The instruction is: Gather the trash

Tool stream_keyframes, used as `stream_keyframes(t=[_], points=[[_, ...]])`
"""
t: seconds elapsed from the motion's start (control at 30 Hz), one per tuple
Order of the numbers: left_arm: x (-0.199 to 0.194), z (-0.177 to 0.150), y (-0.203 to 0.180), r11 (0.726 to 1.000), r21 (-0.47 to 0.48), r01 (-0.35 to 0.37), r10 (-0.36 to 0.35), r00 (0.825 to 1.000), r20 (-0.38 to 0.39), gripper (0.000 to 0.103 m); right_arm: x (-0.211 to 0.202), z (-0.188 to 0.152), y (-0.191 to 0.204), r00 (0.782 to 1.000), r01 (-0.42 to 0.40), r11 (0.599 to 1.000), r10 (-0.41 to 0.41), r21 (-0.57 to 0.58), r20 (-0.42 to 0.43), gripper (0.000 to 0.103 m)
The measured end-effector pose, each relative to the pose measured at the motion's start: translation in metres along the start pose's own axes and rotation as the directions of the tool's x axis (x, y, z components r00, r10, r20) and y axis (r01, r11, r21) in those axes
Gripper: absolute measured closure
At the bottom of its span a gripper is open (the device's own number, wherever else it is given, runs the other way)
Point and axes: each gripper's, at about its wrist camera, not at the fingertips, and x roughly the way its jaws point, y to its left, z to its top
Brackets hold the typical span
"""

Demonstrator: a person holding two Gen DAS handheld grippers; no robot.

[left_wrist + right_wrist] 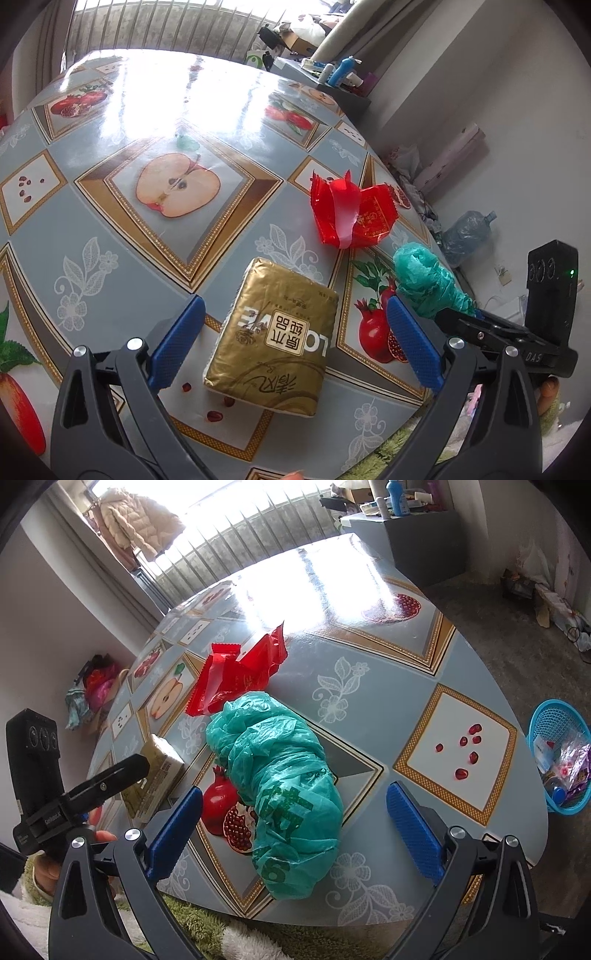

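Left gripper jaws wide apart, nothing clamped; gold tissue pack lies flat on the table between the two blue pads, clear gap on both sides, no pad touching it; red wrapper sits beyond the jaws, ahead and toward the right pad, crumpled and part open; green plastic bag just outside the right pad, past its tip.

Right gripper jaws also fully apart, not gripping; green plastic bag lies bunched between its pads, nearer the left pad, far end running out ahead of the fingertips; can't tell if that pad touches the bag; wide gap to the right pad; red wrapper straight ahead beyond the bag, its near edge touching or overlapping the bag's far end; tissue pack outside the left pad, partly hidden by the other gripper's body.

Blue basket off the table, well outside the right pad, on the floor, some scraps already in it.
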Motion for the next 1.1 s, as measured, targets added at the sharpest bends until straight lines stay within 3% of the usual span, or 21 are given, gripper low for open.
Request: stream_keyframes(t=[0.33,0.73,1.1], points=[[0.0071,0.0024,-0.0096,0.998,0.035,-0.052,0.053,0.998,-0.023,0.009,-0.0013,-0.0012,-0.0021,1.000,-0.021,1.000,0.020,0.020,0.011,0.006],[0.0063,0.0034,-0.0057,1.000,-0.009,-0.020,0.020,1.000,-0.014,0.009,-0.0039,-0.0024,-0.0065,0.998,-0.053,0.998,0.052,0.038,0.020,0.006],[0.0065,0.0013,-0.0097,0.998,0.019,-0.053,0.053,0.999,-0.011,0.009,-0.0040,-0.0025,-0.0064,0.998,-0.063,0.998,0.062,0.031,0.019,0.006]])
